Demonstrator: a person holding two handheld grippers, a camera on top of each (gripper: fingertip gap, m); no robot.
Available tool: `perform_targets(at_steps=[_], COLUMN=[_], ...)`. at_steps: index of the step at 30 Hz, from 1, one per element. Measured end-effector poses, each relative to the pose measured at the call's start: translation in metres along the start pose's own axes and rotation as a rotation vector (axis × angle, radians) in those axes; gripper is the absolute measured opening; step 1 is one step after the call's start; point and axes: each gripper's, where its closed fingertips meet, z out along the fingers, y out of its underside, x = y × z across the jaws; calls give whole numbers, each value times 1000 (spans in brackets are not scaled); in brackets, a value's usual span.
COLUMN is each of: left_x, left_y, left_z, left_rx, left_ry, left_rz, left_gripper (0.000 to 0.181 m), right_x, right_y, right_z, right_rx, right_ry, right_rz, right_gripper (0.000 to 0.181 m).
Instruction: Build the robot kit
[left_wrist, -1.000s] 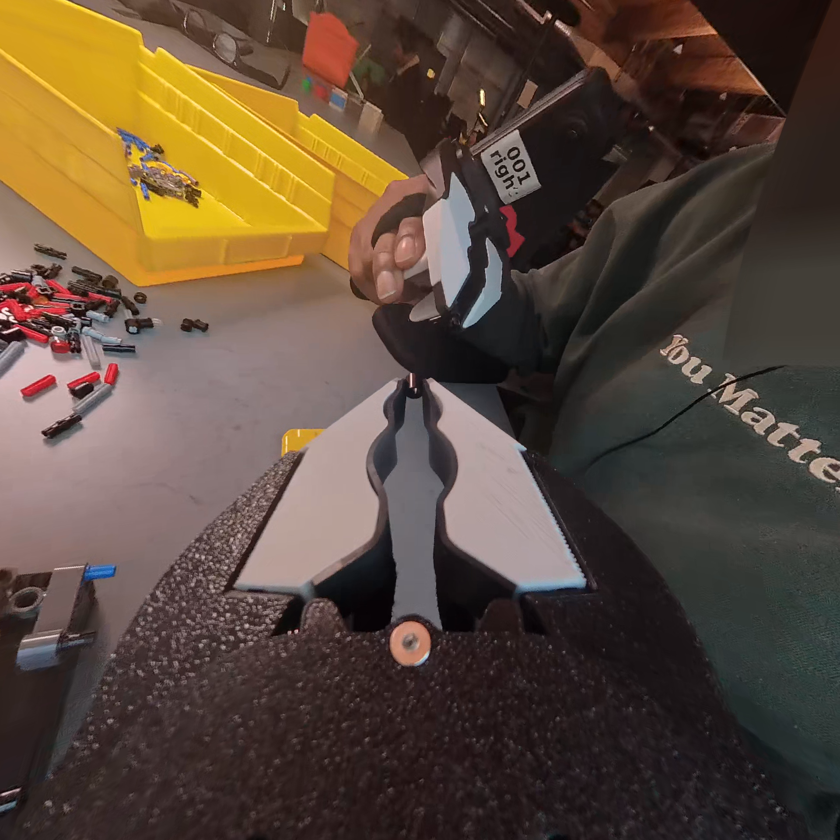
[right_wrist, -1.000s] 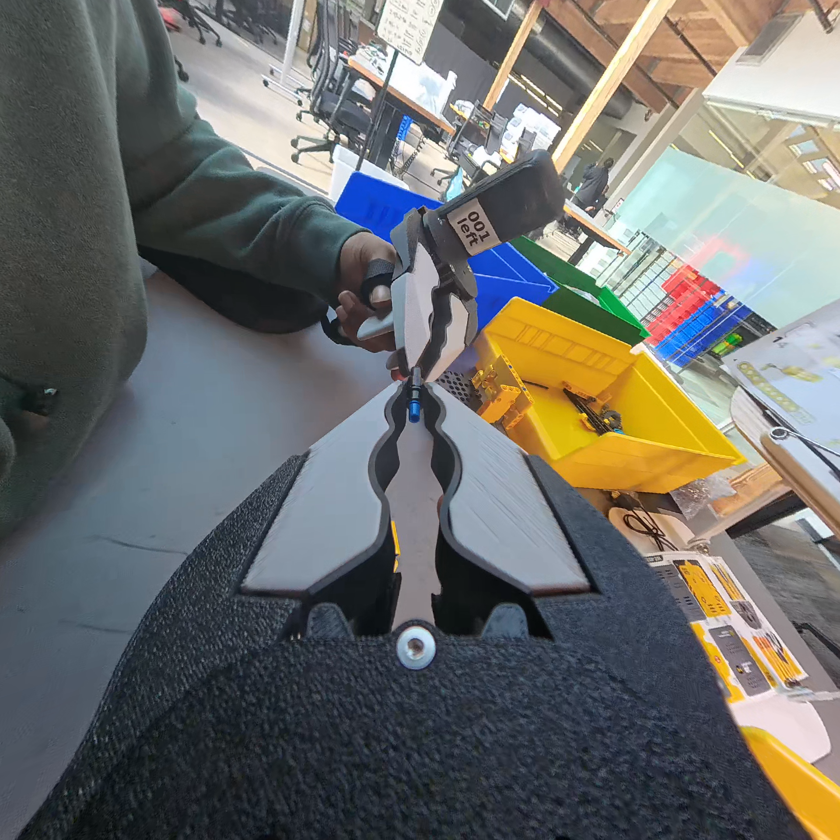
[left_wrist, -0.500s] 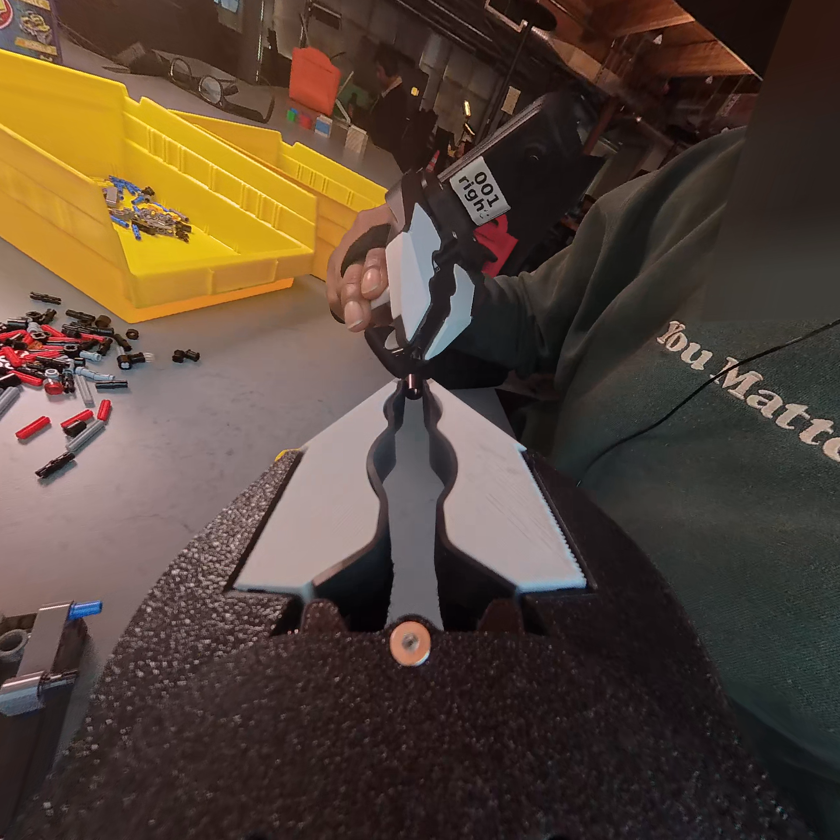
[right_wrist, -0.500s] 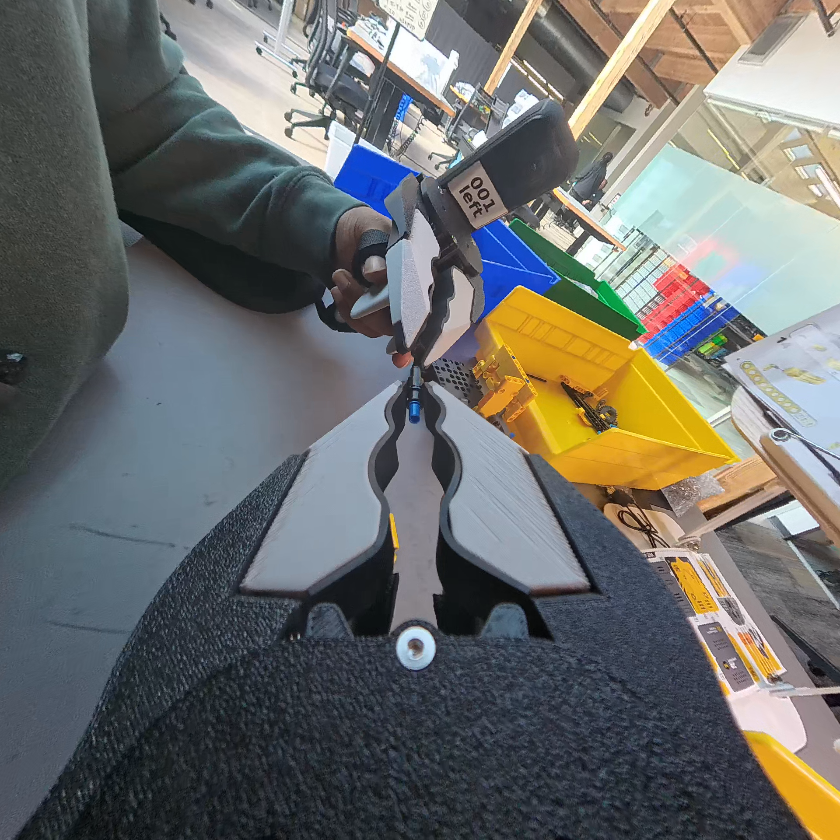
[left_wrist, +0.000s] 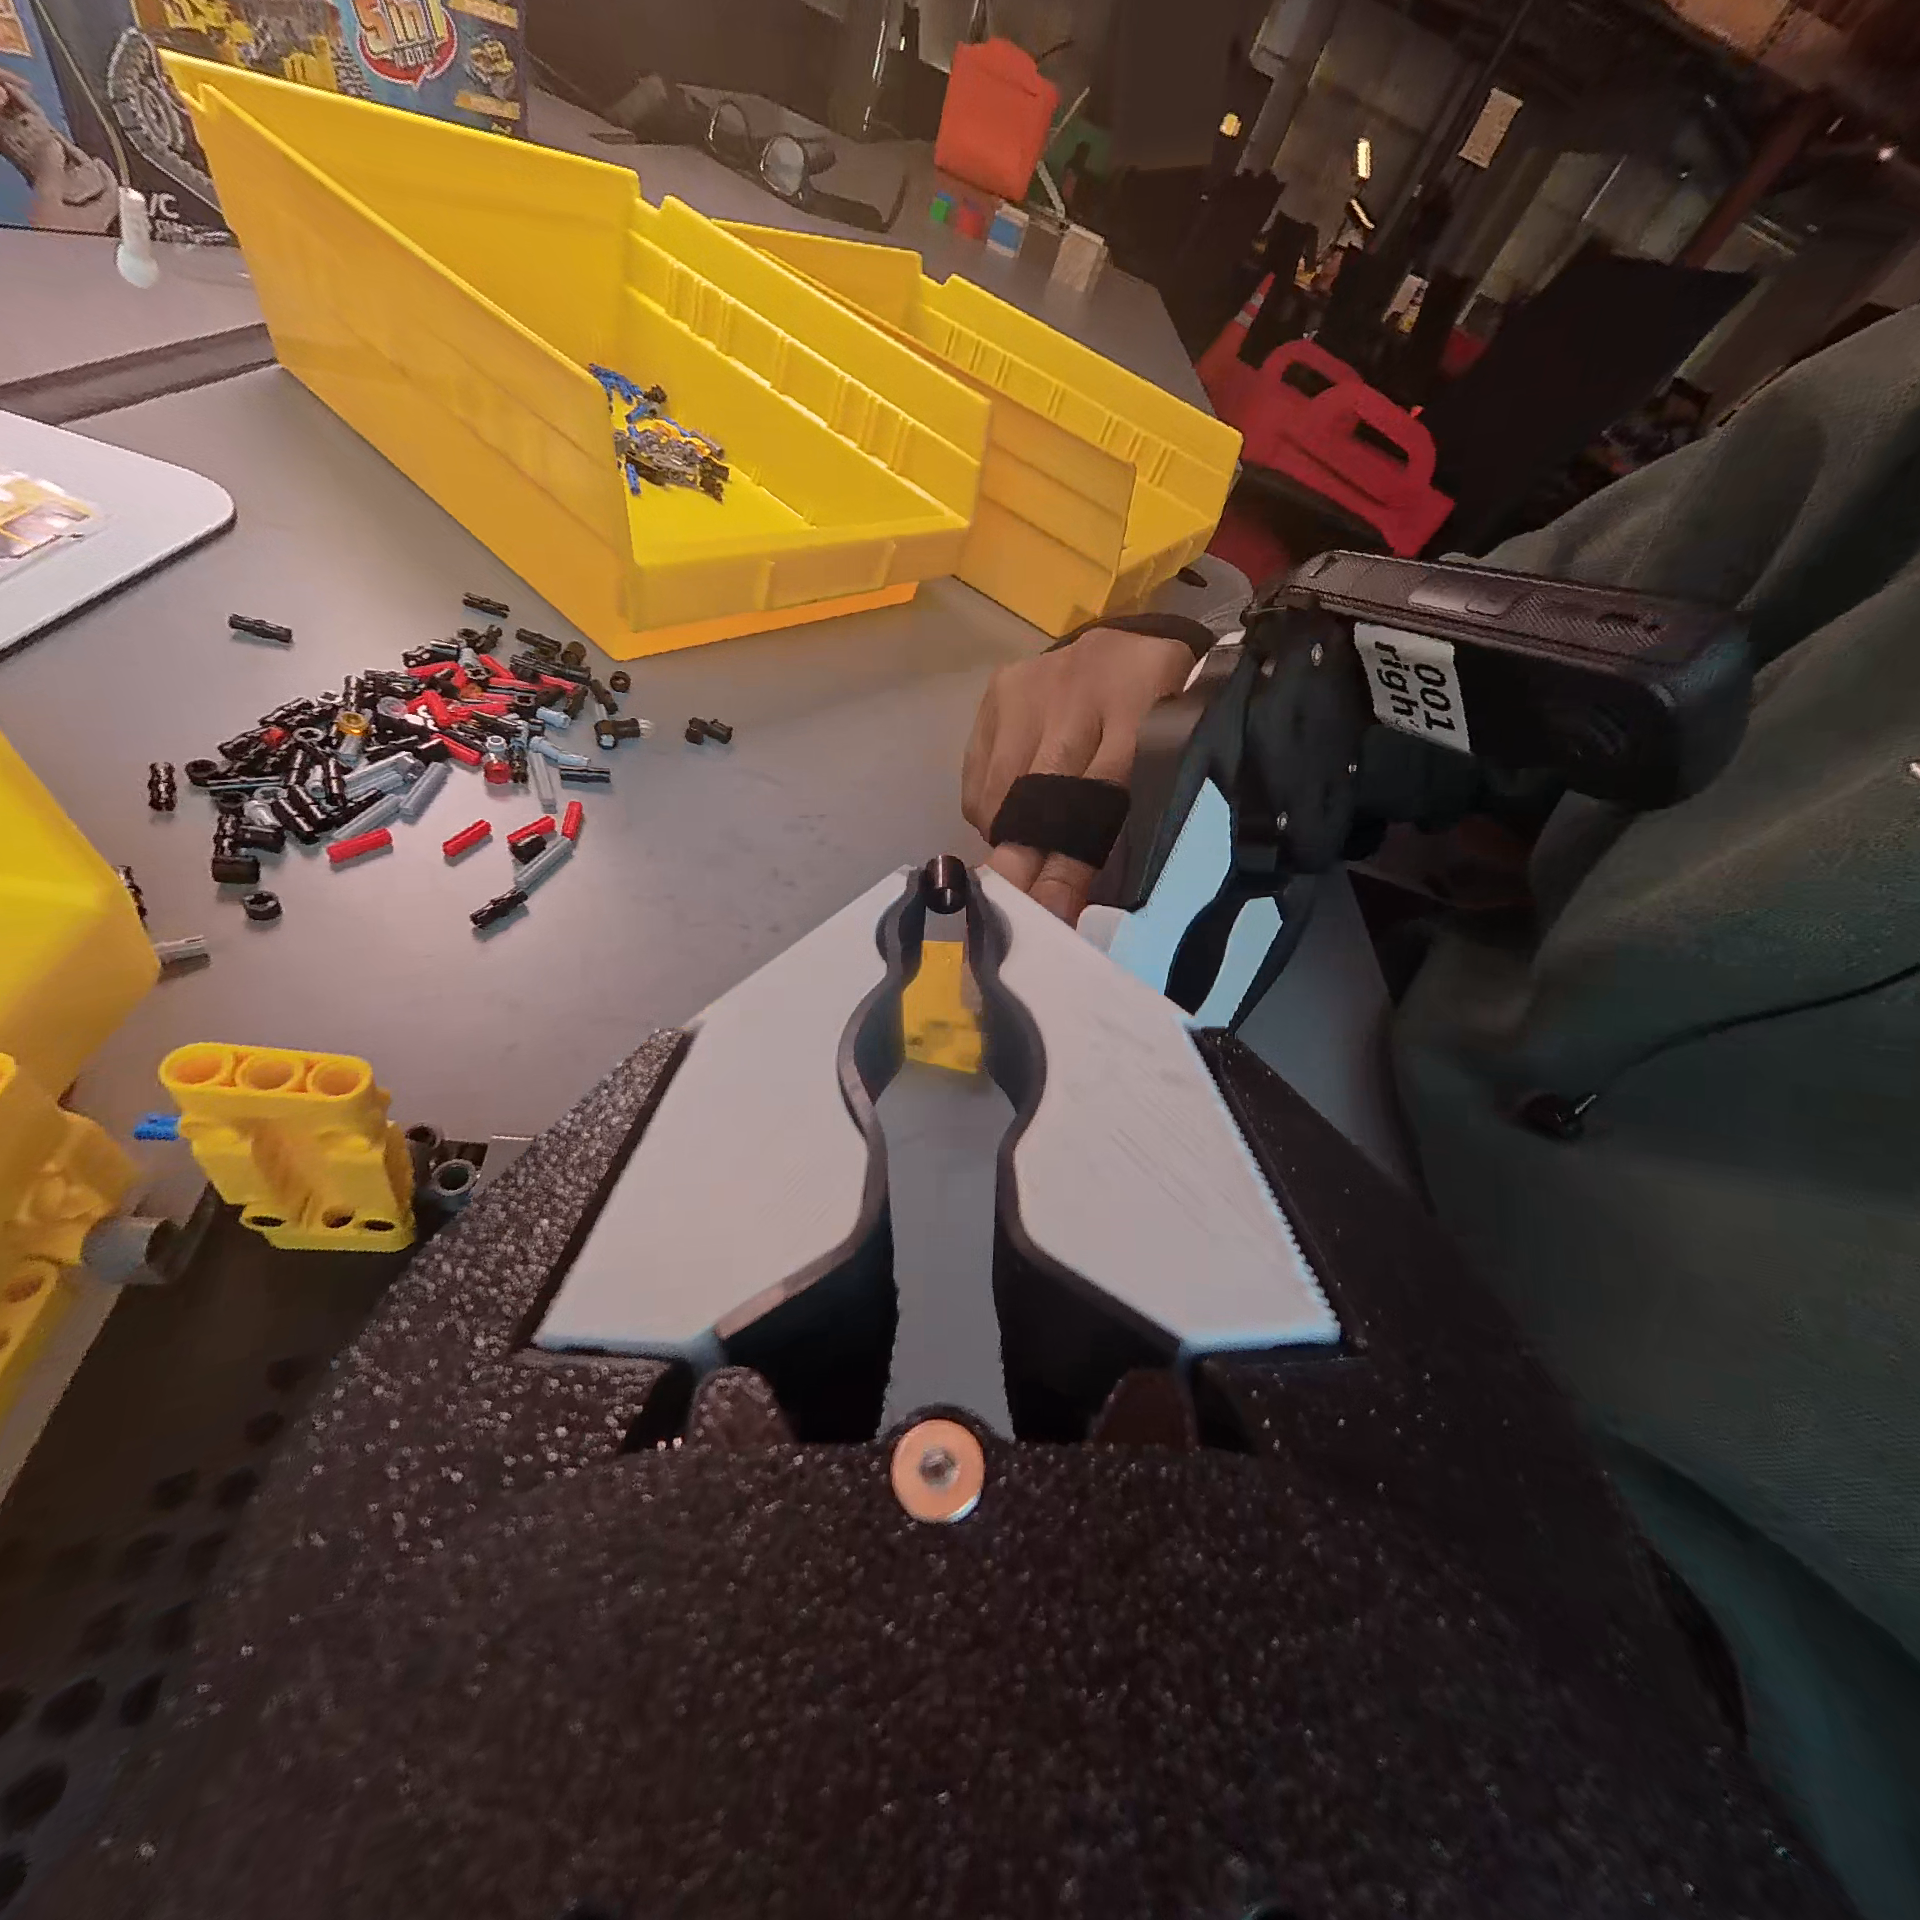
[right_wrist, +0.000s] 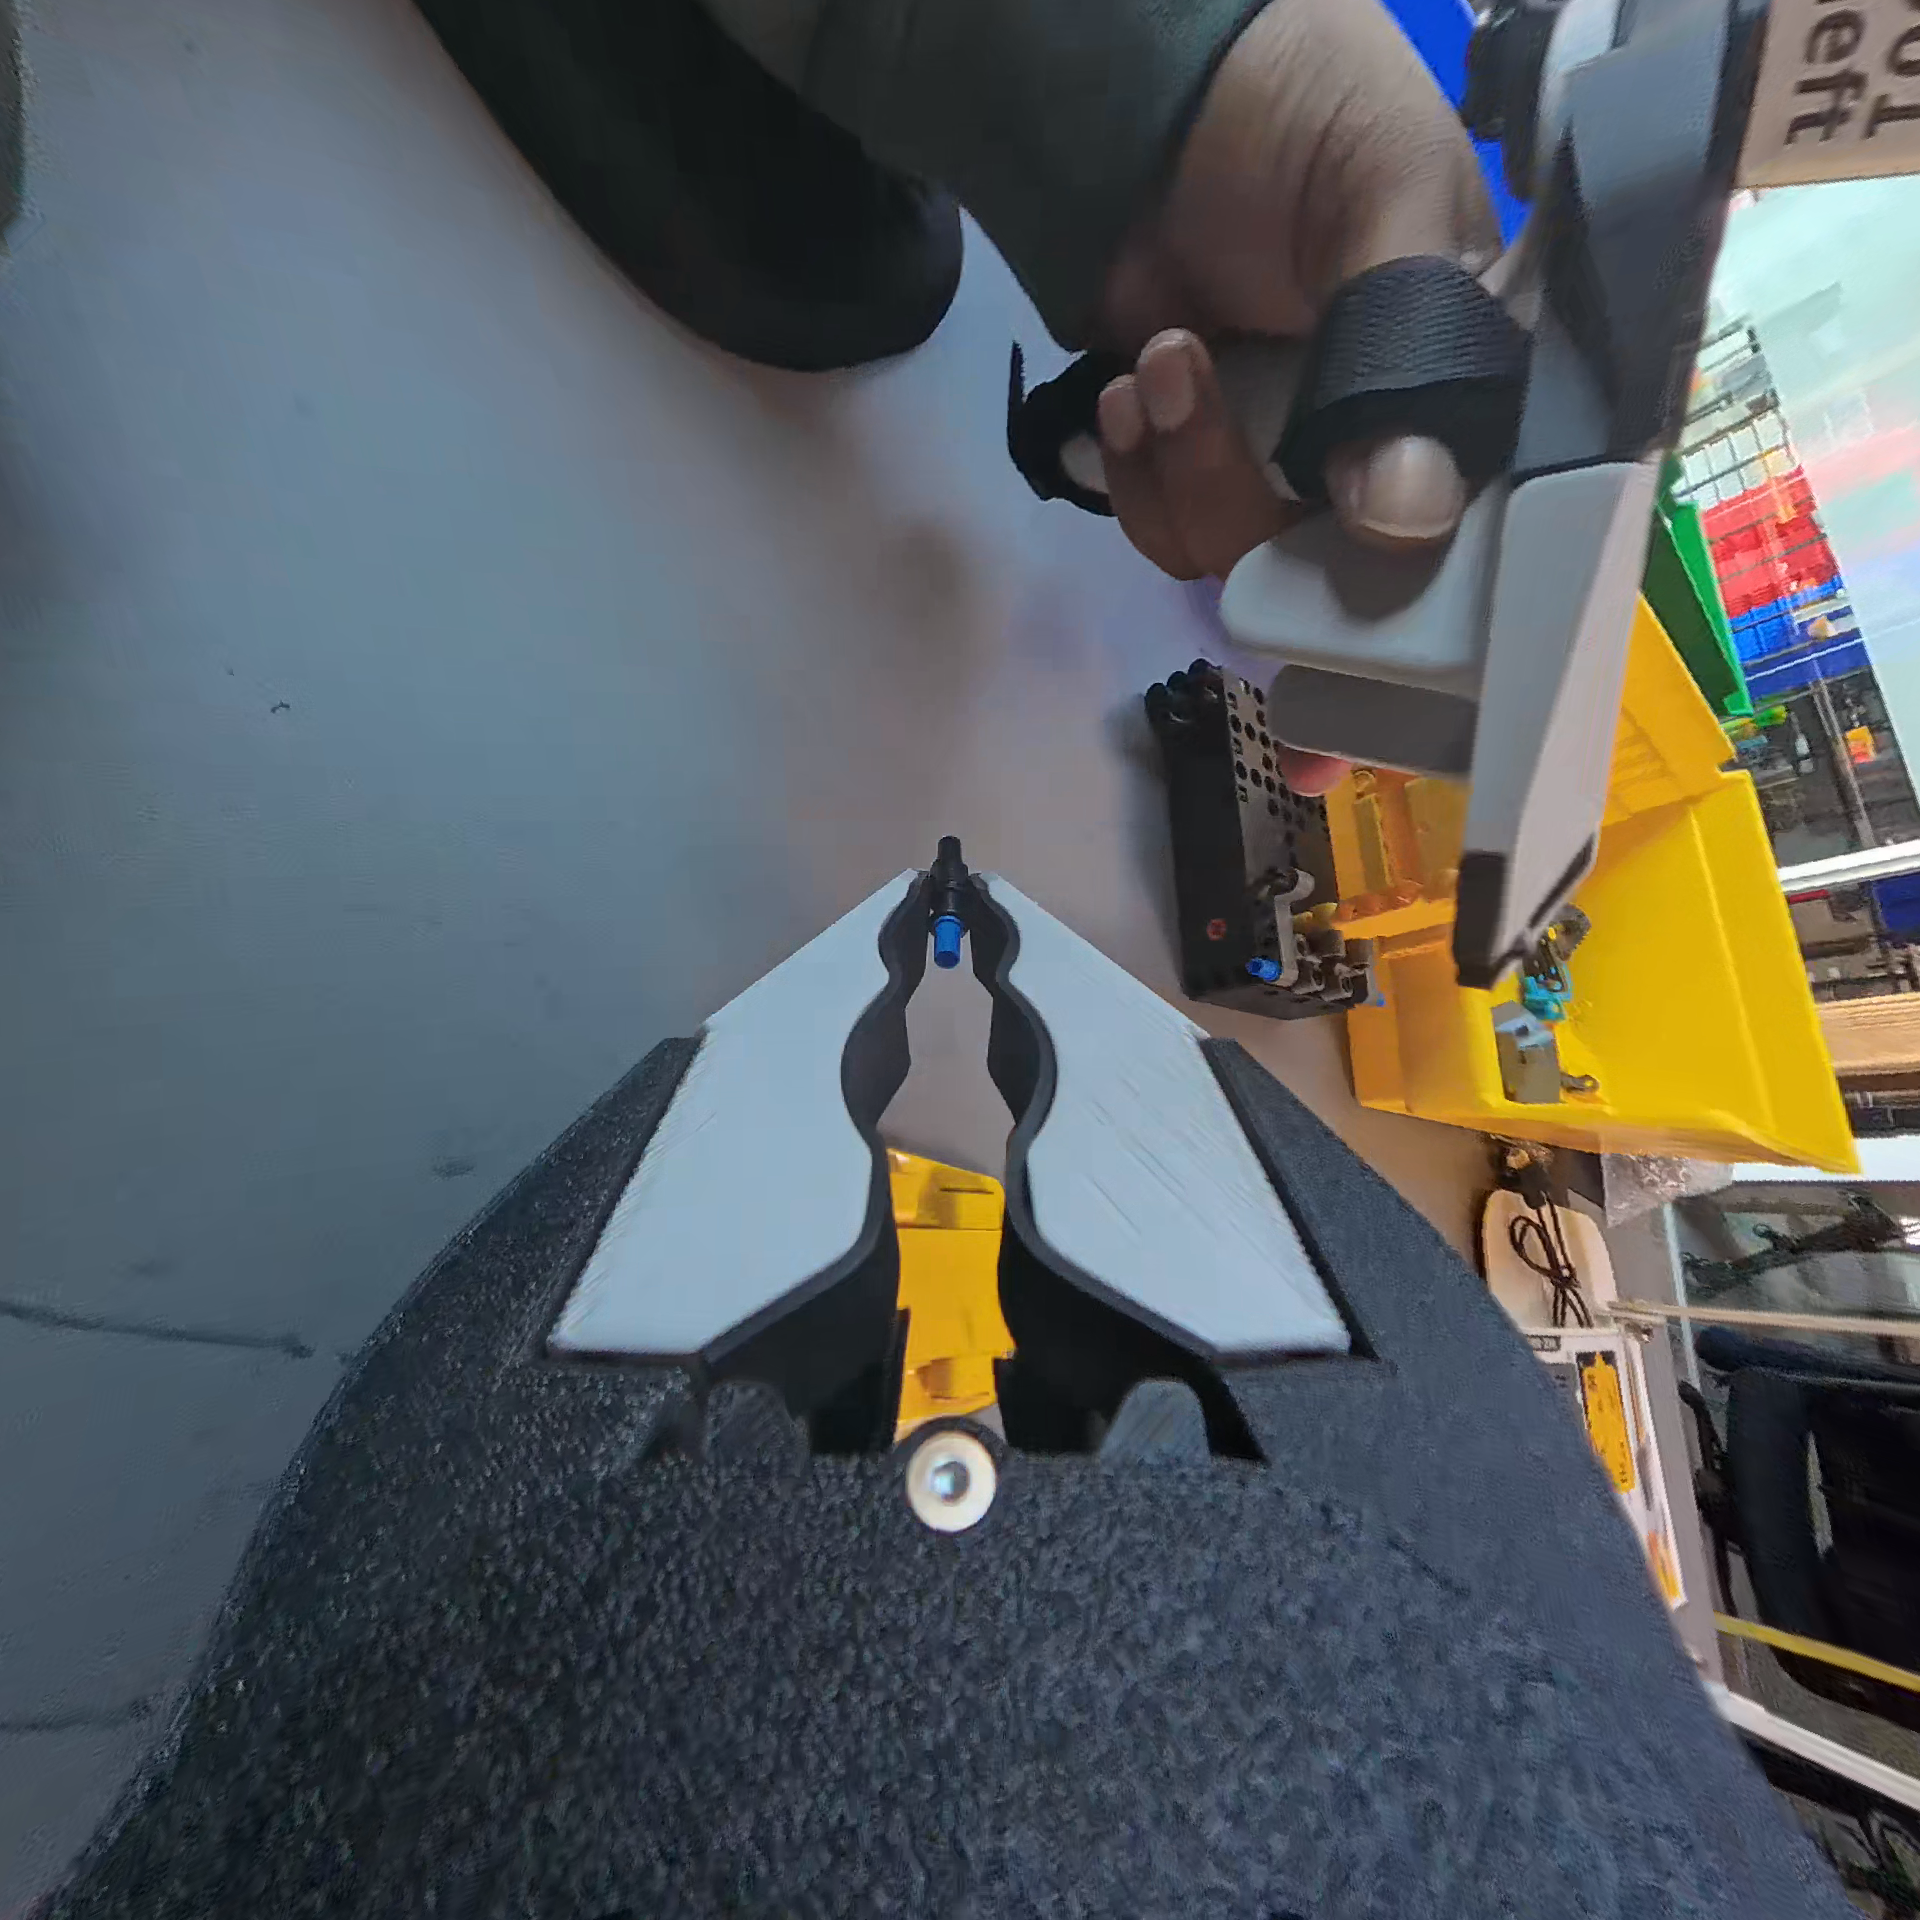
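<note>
In the left wrist view my left gripper (left_wrist: 945, 896) is shut on a small black pin (left_wrist: 945, 881) pinched at its fingertips, low over the grey table (left_wrist: 727, 935). A yellow piece (left_wrist: 940, 1013) shows through the gap behind the tips. In the right wrist view my right gripper (right_wrist: 948, 896) is shut on a blue and black pin (right_wrist: 945, 920) that sticks out past the tips. The right gripper (left_wrist: 1221, 997) also shows at the right of the left wrist view, held by a hand. The left gripper (right_wrist: 1507, 935) shows at the upper right of the right wrist view.
A pile of small red, black and grey pins (left_wrist: 416, 758) lies on the table. Yellow bins (left_wrist: 790, 436) stand behind it. A yellow block (left_wrist: 286, 1153) sits at the left. A black perforated block (right_wrist: 1236, 862) lies beside a yellow bin (right_wrist: 1714, 987). A person's green sleeve (left_wrist: 1662, 1039) fills the right. My right fingertips sit around 8 cm from my left ones.
The two grippers were tip to tip in the air. They have drawn apart and both now point down at the table, each still shut on its pin.
</note>
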Motion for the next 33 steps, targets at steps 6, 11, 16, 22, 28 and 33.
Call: perform_targets(at_steps=[6, 11, 16, 22, 28, 33], left_x=[0, -2, -2, -1, 7, 10], left_y=[6, 13, 16, 16, 9, 9], left_z=[5, 8, 10, 10, 8, 10], left_rx=[-35, -59, -70, -71, -28, -12], left_ry=[-6, -10, -9, -7, 52, 84], left_rz=[9, -2, -7, 2, -33, -54], left_gripper=[6, 6, 6, 6, 6, 6], right_x=[-18, -24, -23, 2, 45, 65], right_y=[9, 11, 12, 1, 0, 1], right_z=[5, 6, 5, -14, -53, -69], right_rx=[-17, -8, 0, 106, 229, 269], right_ry=[-110, -183, -203, -146, 25, 135], right_rz=[-46, -51, -16, 149, 334, 384], right_gripper=[7, 8, 13, 18, 16, 0])
